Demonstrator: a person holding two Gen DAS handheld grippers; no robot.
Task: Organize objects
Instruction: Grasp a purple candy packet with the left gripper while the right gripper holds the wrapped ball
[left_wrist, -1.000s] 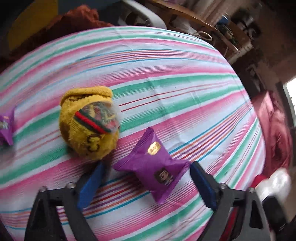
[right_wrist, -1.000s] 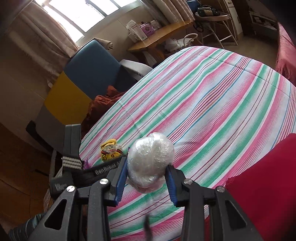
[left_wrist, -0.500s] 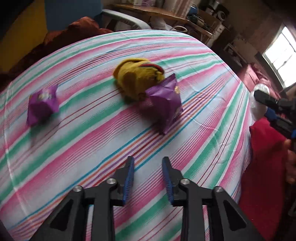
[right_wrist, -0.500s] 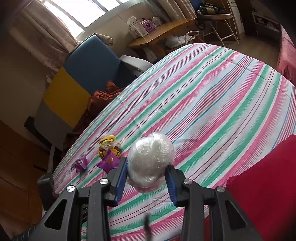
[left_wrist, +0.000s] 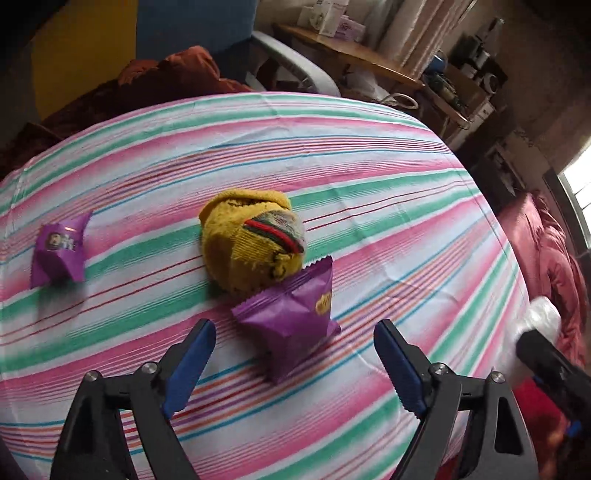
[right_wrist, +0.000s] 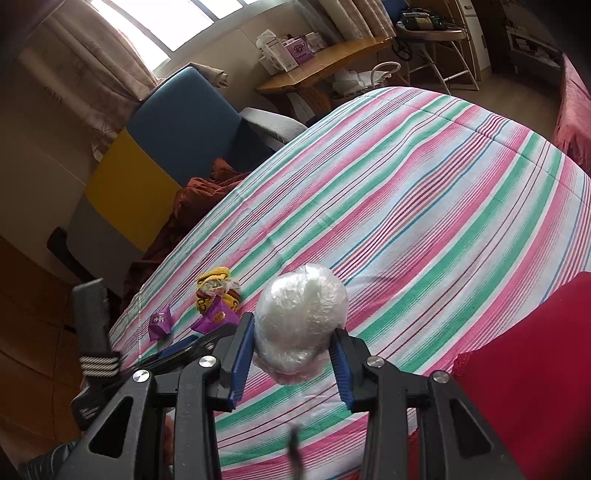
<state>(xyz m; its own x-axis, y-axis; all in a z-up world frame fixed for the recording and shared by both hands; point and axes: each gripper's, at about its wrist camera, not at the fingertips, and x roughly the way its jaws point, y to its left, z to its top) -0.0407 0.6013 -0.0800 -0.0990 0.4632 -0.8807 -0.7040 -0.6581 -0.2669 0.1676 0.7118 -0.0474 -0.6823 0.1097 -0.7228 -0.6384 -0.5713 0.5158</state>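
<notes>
Stripes of pink, green and white cover the bed sheet (left_wrist: 369, 206). On the left wrist view, the left gripper (left_wrist: 293, 354) is opening, with nothing pinched. A purple snack packet (left_wrist: 291, 314) lies just past its tips, at 12 o'clock, touching a yellow knit bundle (left_wrist: 251, 243). Another purple packet (left_wrist: 59, 251) lies at 10 o'clock.

On the right wrist view, the right gripper (right_wrist: 293, 347) pinches a white plastic-wrapped ball (right_wrist: 301, 317) above the sheet.

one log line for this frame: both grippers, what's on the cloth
left gripper: opening, empty, near packet | right gripper: shut on wrapped ball | cloth: yellow sock bundle, far packet
</notes>
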